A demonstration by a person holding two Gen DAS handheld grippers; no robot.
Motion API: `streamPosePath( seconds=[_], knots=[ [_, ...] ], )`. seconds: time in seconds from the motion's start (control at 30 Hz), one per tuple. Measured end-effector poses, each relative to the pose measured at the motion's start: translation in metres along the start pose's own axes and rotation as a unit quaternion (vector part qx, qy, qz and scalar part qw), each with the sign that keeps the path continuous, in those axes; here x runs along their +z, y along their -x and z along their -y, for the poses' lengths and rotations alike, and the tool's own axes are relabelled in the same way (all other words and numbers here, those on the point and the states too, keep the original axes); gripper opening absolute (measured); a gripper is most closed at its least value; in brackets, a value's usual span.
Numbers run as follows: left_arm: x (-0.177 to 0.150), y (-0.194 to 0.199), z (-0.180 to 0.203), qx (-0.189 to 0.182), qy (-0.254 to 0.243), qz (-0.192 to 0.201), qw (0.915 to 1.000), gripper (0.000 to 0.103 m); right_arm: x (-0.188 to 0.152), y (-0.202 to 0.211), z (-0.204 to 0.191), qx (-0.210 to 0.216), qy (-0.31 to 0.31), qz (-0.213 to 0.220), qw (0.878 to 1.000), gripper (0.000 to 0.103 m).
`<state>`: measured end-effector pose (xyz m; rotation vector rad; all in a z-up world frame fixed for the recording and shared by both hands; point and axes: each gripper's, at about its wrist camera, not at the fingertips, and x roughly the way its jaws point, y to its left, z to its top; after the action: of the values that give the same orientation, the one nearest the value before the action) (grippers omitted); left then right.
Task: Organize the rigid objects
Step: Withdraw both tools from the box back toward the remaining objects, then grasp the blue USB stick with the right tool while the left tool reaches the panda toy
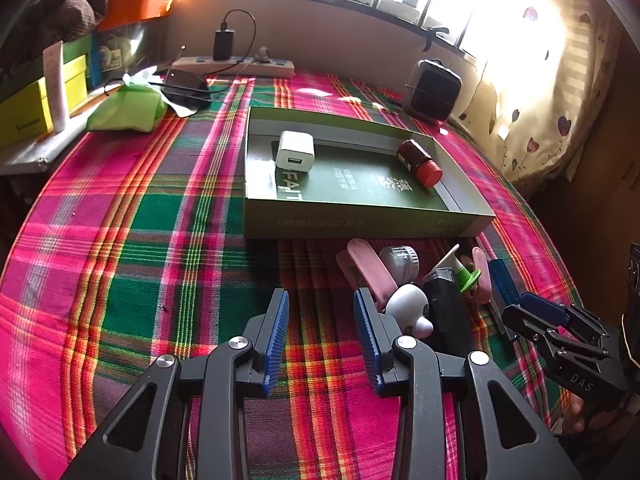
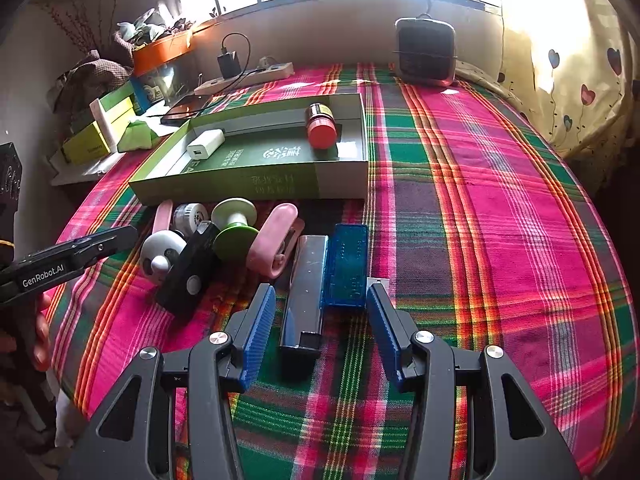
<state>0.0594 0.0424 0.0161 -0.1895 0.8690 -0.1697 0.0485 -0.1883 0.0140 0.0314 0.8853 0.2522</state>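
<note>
Left tongs [image 1: 322,336] gape wide, empty, over the counter [image 1: 120,240]. The box [image 2: 256,184] holds only a white charger [image 2: 205,143] and a red-capped bottle [image 2: 321,126]; the rest lie outside. Right tongs [image 2: 320,334], wide and empty, straddle the black stapler [image 2: 306,292] and blue case [image 2: 347,266].

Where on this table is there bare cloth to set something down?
Bare cloth lies left of the green box and right of the blue case. It is crowded just in front of the box, around the pink clip and black stapler.

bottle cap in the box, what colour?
Red; the bottle lies on its side in the green box. Clearest in the right wrist view.
</note>
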Motion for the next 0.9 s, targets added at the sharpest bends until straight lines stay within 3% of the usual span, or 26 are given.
streamPosePath(
  seconds=[0.23,0.47,0.63,0.9],
  knots=[
    [-0.003,-0.002,-0.002,-0.003,0.0,-0.006,1.0,0.033,0.009,-0.002,0.013,-0.016,-0.026,0.009,1.0,0.049],
    [-0.004,-0.004,0.001,-0.009,-0.004,-0.012,0.9999,0.033,0.021,-0.015,0.009,-0.029,-0.004,0.006,1.0,0.048],
    [-0.004,-0.006,0.004,-0.011,-0.005,-0.015,0.9998,0.033,0.027,-0.022,0.008,-0.027,0.006,-0.001,1.0,0.037],
    [-0.003,-0.007,0.009,-0.016,-0.007,-0.018,0.9997,0.033,0.027,-0.024,0.015,-0.007,-0.009,-0.003,1.0,0.035]
  ],
)
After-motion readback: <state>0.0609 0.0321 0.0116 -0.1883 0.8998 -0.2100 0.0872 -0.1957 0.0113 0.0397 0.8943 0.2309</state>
